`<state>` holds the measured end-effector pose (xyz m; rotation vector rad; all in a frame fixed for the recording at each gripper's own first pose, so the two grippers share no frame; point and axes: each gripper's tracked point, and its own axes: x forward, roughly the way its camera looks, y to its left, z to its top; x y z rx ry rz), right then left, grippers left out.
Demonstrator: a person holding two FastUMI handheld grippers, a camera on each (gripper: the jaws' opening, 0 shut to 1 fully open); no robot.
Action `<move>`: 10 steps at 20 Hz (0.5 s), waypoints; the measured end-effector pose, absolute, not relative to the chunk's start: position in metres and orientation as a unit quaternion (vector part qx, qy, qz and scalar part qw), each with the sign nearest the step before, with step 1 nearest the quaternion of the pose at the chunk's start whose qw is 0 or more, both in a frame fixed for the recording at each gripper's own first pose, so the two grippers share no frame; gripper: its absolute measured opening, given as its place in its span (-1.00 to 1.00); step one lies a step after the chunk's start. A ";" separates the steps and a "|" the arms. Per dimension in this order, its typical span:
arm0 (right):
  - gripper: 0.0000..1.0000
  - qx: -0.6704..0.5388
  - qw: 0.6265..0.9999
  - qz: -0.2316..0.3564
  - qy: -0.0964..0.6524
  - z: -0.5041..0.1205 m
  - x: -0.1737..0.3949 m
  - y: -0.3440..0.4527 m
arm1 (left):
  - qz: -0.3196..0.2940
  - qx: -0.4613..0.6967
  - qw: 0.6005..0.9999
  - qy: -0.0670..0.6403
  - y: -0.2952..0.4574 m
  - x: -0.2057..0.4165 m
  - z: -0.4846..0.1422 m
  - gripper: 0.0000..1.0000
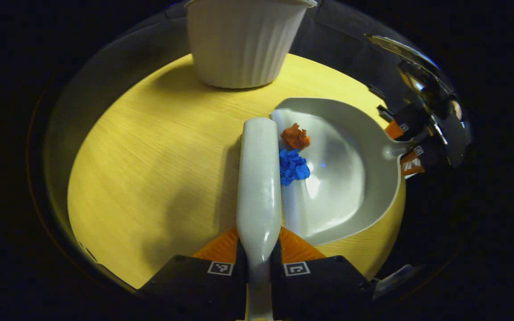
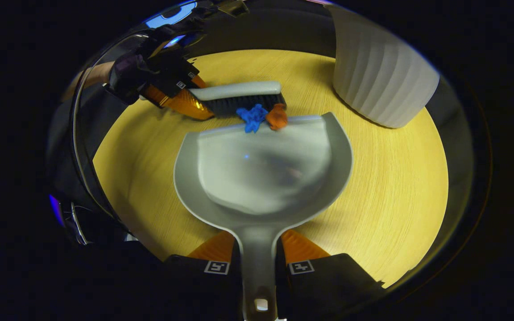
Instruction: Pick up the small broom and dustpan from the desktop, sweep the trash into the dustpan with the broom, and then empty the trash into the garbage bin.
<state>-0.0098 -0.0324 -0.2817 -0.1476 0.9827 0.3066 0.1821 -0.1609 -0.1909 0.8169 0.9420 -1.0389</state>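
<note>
Right gripper view, jaws clamping grey dustpan [image 2: 261, 178] handle, left jaws gripping broom [image 2: 239, 96].

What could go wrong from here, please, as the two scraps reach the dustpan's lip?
1. The blue scrap and orange scrap sit right at the lip of the dustpan, not deep inside; an early lift might drop them back onto the table.
2. The broom could push them over the rim's end instead of in.
3. The bin stands close; swinging the pan could knock it.
</note>
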 end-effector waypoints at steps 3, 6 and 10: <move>-0.34 -0.062 0.868 0.147 0.470 -0.285 -0.015 -0.030 | -0.473 0.346 0.685 0.433 -0.168 0.172 -0.190 -0.46; -0.34 -0.062 0.871 0.148 0.465 -0.284 -0.020 -0.030 | -0.471 0.311 0.695 0.446 -0.162 0.157 -0.188 -0.47; -0.34 -0.080 0.872 0.156 0.456 -0.282 -0.025 -0.028 | -0.413 0.288 0.750 0.430 -0.151 0.152 -0.184 -0.46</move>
